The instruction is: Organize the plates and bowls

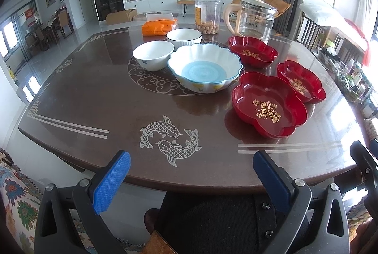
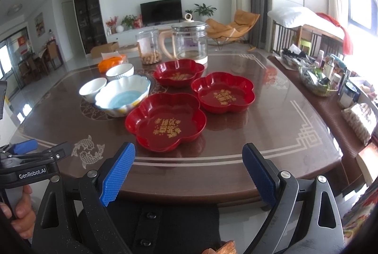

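Red plates and white bowls sit on the dark table, and both of your grippers hang released at its near edge.

Your left gripper (image 1: pixel 191 180) and right gripper (image 2: pixel 189 173) have their blue pads spread wide, holding nothing, short of the table (image 1: pixel 99 98). Three red flower-shaped plates (image 2: pixel 166 120) lie apart on your right side; the nearest one sits just beyond your right gripper. Left of them the scalloped bowl with a blue centre (image 1: pixel 205 69) touches a plain white bowl (image 1: pixel 153 54), with a ribbed white bowl (image 1: pixel 183 36) just behind. A glass kettle (image 1: pixel 256 18), a jar (image 1: pixel 208 15) and an orange tissue pack (image 1: pixel 158 26) stand at the far edge.
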`<state>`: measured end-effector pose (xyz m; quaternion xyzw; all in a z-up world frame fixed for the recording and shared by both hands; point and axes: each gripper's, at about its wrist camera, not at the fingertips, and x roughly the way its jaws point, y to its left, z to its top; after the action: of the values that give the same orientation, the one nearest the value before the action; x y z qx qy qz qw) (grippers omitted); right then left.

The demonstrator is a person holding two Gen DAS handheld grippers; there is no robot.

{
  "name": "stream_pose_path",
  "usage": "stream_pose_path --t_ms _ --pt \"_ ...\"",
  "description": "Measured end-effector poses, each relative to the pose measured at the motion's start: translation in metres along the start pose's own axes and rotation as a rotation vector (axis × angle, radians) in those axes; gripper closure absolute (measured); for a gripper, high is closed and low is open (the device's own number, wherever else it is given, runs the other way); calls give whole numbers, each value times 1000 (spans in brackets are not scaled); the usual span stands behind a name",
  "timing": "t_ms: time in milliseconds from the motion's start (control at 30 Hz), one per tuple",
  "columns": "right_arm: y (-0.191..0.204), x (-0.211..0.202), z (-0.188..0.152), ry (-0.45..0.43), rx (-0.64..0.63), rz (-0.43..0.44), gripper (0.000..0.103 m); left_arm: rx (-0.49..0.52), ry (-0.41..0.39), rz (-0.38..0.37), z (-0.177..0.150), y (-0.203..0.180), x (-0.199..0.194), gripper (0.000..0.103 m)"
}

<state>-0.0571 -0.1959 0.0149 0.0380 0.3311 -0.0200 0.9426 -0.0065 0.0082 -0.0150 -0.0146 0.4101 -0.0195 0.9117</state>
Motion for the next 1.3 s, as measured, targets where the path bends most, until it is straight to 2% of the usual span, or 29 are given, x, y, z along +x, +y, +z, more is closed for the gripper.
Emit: stream_pose_path --t_ms 367,500,567,633,733,800,867,967,1100,1300 --pt "-2 -9 2 -61 37 101 9 -25 54 -26 1 4 9 0" --pt "-5 -11 7 -97 10 130 9 -6 60 -34 15 1 15 0" --pt "-15 -4 14 -79 30 173 9 4 44 -32 25 1 17 0" --pt "-27 10 22 -28 58 212 9 10 41 -41 37 0 22 0" --pt "-41 38 37 52 33 215 9 20 86 -79 54 -2 42 0" --pt "-47 61 50 137 2 206 9 18 142 -106 65 -4 59 0" --pt "-53 82 64 256 -32 189 9 11 159 -143 73 -7 71 0" --pt "-62 107 81 358 -12 235 9 11 197 -169 80 -18 90 0" --pt "-67 148 89 477 49 298 10 30 271 -138 79 -36 122 0" --pt "-69 198 84 588 139 294 12 43 325 -77 75 -47 151 1"
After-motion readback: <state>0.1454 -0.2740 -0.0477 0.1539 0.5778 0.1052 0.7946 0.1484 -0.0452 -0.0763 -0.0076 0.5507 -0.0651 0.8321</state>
